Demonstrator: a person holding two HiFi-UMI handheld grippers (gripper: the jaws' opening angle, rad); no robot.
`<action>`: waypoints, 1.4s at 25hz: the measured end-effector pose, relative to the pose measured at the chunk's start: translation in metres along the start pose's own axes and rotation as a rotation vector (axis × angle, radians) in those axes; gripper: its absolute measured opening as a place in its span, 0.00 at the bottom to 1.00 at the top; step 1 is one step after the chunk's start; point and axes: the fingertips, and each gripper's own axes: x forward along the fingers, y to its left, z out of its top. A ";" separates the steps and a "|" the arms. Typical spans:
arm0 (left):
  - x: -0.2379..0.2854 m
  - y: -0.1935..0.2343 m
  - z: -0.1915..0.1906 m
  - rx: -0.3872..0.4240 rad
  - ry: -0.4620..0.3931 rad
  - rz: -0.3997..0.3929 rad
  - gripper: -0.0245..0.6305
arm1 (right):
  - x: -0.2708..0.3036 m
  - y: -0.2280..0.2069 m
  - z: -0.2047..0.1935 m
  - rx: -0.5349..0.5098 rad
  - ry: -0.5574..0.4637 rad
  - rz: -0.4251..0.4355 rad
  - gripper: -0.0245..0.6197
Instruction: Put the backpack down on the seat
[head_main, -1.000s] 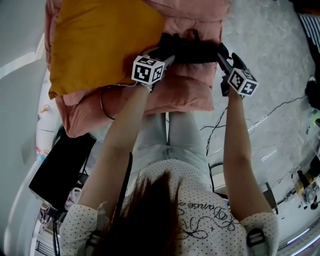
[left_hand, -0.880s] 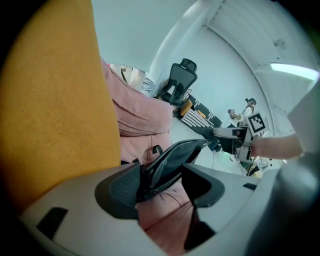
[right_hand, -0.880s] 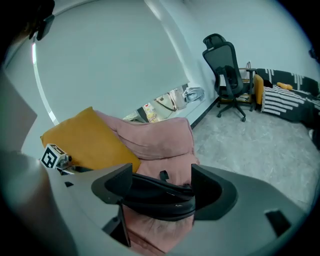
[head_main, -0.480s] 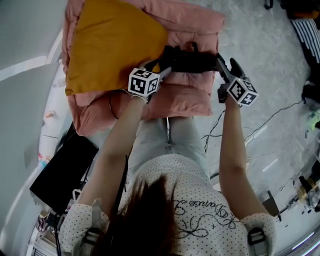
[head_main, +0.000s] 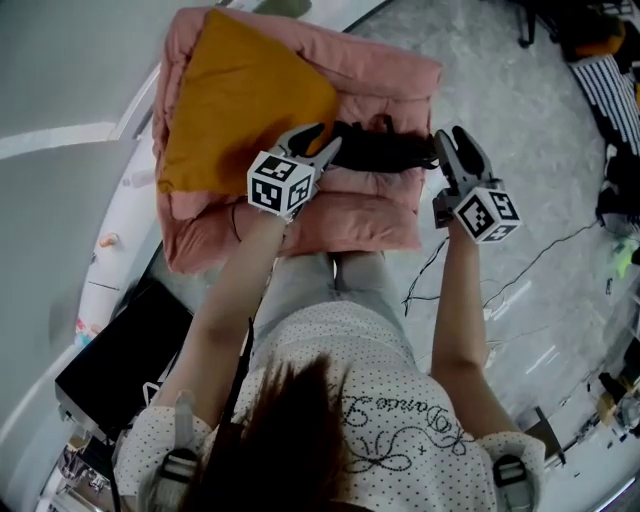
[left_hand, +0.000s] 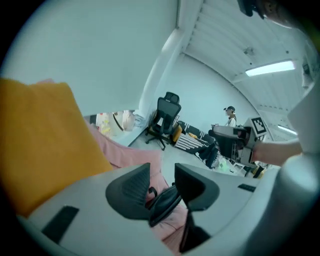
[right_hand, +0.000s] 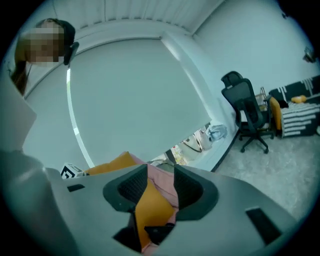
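Note:
The black backpack (head_main: 380, 148) lies on the pink padded seat (head_main: 370, 215), to the right of an orange cushion (head_main: 235, 100). My left gripper (head_main: 322, 142) hovers at the backpack's left end; its jaws are closing with no grip on anything. In the left gripper view the backpack (left_hand: 165, 200) shows below and beyond the left gripper (left_hand: 162, 181). My right gripper (head_main: 455, 140) stands just off the backpack's right end, its jaws also closing on nothing. Between the jaws of the right gripper (right_hand: 160, 186), the right gripper view shows the orange cushion (right_hand: 150, 207) farther off.
A black box (head_main: 120, 350) sits on the floor at the left. Cables (head_main: 520, 270) run over the floor at the right. An office chair (left_hand: 164, 119) and a person (left_hand: 230, 115) are far off. A striped thing (head_main: 610, 90) lies at the far right.
Both grippers have drawn a little back from the backpack's ends and their jaws have narrowed. The backpack stays lying on the seat.

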 end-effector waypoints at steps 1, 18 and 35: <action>-0.005 0.000 0.015 0.012 -0.031 0.007 0.26 | -0.002 0.008 0.012 -0.037 -0.017 0.008 0.28; -0.103 -0.039 0.178 0.253 -0.379 0.088 0.04 | -0.041 0.130 0.165 -0.375 -0.267 0.075 0.06; -0.166 -0.072 0.239 0.427 -0.538 0.163 0.04 | -0.066 0.179 0.192 -0.471 -0.330 0.028 0.06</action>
